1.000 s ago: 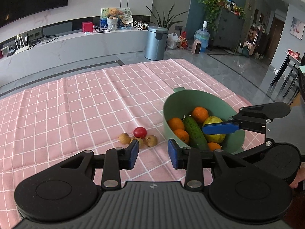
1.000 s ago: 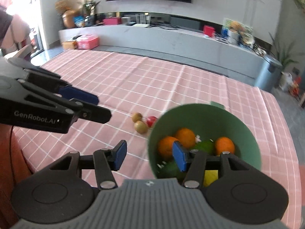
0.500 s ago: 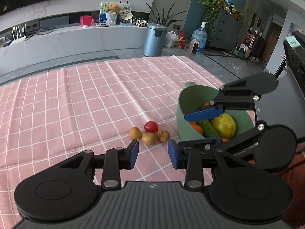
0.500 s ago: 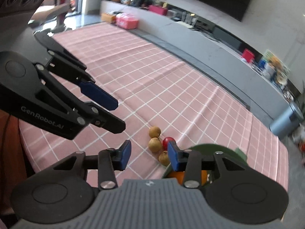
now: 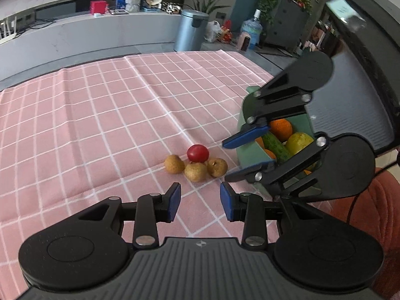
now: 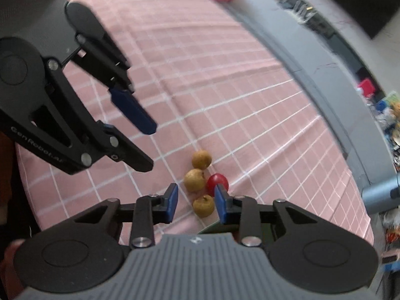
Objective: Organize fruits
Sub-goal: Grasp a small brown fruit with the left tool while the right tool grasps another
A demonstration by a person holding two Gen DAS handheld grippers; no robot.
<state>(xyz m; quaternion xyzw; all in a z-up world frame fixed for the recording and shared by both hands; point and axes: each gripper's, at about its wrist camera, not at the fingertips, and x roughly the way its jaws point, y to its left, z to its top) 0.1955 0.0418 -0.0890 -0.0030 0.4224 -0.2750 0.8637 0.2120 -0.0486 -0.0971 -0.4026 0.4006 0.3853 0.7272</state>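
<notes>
1. Four small fruits sit in a tight cluster on the pink checked tablecloth (image 5: pixel 100 115): a red tomato (image 5: pixel 198 153) and three brown longans (image 5: pixel 195 171), each touching its neighbours.
2. Just right of the cluster in the left wrist view stands the green bowl (image 5: pixel 247 147), holding an orange (image 5: pixel 281 128), a cucumber (image 5: pixel 275 145) and a yellow-green pear (image 5: pixel 298 143); more orange fruit shows underneath.
3. Hovering above the cloth just short of the cluster, the left gripper (image 5: pixel 200 198) has its blue pads apart with nothing between them.
4. Coming in over the bowl's near side, the right gripper (image 6: pixel 196 200) points steeply down at the cluster; its jaws have just been closing. They are still parted, and a longan shows in the gap, but the pads do not press on it.
5. Both grippers' tips lie close together beside the fruits, the right one's fingers (image 5: pixel 246 135) reaching past the bowl's rim.
</notes>
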